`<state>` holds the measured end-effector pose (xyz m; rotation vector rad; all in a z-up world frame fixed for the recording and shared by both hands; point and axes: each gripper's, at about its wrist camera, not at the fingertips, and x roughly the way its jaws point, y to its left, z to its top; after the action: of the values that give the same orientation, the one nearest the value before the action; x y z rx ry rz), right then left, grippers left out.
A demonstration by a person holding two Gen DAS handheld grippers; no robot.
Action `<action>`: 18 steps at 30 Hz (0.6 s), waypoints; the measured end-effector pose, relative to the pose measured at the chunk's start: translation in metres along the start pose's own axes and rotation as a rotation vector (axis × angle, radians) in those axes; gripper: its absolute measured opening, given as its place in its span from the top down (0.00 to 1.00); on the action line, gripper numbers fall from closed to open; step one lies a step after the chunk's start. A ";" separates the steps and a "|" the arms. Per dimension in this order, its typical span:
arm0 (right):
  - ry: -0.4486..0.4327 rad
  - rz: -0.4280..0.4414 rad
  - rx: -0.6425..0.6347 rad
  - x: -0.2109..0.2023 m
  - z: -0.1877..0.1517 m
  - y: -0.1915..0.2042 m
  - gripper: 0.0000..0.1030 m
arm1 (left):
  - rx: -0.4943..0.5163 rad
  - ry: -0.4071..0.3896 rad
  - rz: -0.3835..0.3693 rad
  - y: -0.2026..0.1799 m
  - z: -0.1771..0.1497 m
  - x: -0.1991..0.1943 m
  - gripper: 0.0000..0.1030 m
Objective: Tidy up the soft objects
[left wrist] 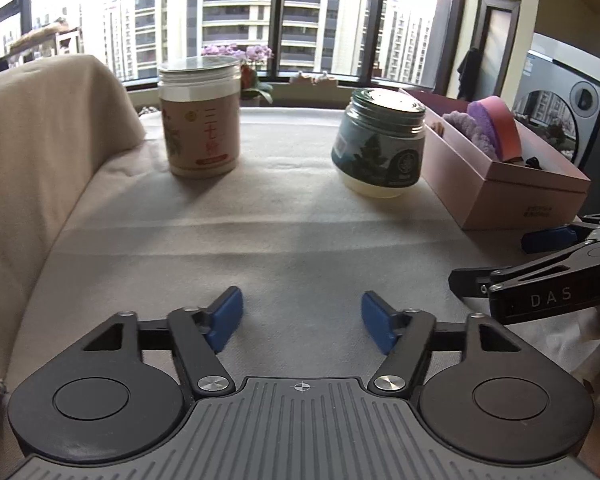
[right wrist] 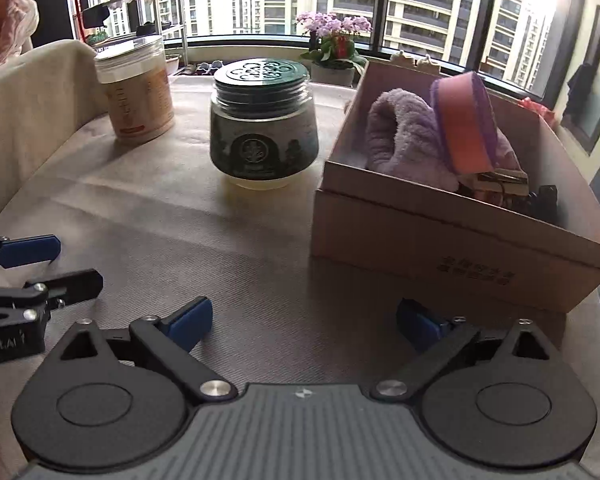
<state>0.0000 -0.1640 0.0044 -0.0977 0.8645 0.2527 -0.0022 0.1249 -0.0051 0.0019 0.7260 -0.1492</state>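
A pink cardboard box point(right wrist: 452, 240) stands at the right of the cloth-covered table; it also shows in the left wrist view point(left wrist: 512, 196). In it lie a purple fluffy towel point(right wrist: 404, 140), a pink-and-purple sponge point(right wrist: 466, 124) standing on edge, and small dark items. The towel point(left wrist: 474, 130) and sponge point(left wrist: 500, 126) also show in the left wrist view. My left gripper point(left wrist: 302, 318) is open and empty above bare cloth near the front. My right gripper point(right wrist: 304, 324) is open and empty, just in front of the box.
A tall beige jar point(left wrist: 200, 116) and a squat green-lidded jar point(left wrist: 380, 146) stand upright mid-table, left of the box. A cloth-draped chair back point(left wrist: 32, 128) rises at the left. A window and flowers point(right wrist: 334, 40) are behind. A washing machine point(left wrist: 560, 104) stands at right.
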 end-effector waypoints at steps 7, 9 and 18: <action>-0.069 0.005 0.019 0.002 -0.006 -0.022 0.00 | -0.019 -0.030 0.117 -0.026 0.000 0.015 0.12; -0.081 0.006 0.019 0.001 -0.008 -0.023 0.00 | -0.032 -0.035 0.137 -0.027 0.000 0.016 0.13; -0.176 -0.033 0.052 0.003 -0.019 -0.024 0.00 | -0.043 -0.055 0.155 -0.028 -0.001 0.016 0.11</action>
<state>-0.0060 -0.1899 -0.0111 -0.0408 0.6939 0.2042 0.0051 0.0954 -0.0147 0.0133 0.6713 0.0142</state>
